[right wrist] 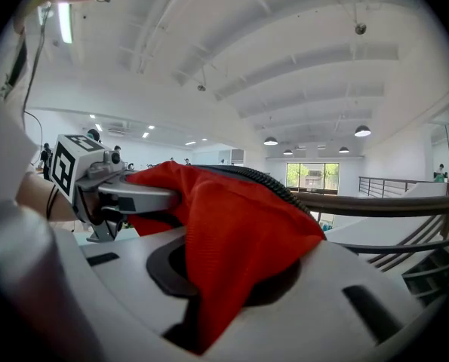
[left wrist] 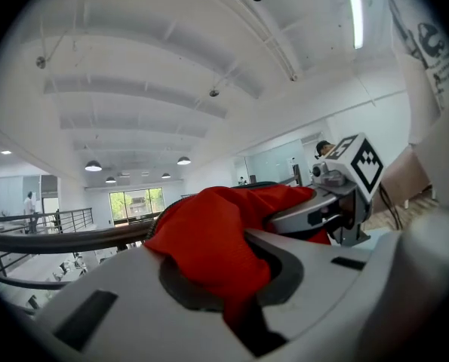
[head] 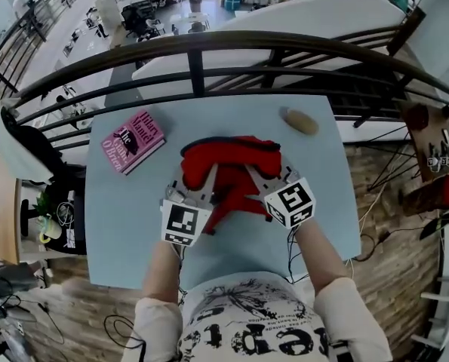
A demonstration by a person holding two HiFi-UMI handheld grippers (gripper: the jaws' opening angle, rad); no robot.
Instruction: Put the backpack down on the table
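Note:
The red backpack (head: 228, 163), with a black zip along its top, lies on the pale blue table (head: 133, 225) in the head view. My left gripper (head: 209, 178) is shut on a fold of its red fabric (left wrist: 209, 240) at its near left side. My right gripper (head: 250, 178) pinches the fabric (right wrist: 239, 247) at its near right side. In each gripper view the cloth fills the gap between the jaws, and the other gripper shows beyond it, the right one (left wrist: 326, 206) and the left one (right wrist: 137, 194). Both grippers point about level, away from the person.
A pink book (head: 133, 140) lies on the table's far left. A small brown lump (head: 299, 121) sits at the far right. A dark railing (head: 209, 59) runs just beyond the table's far edge, with a drop to a lower floor behind.

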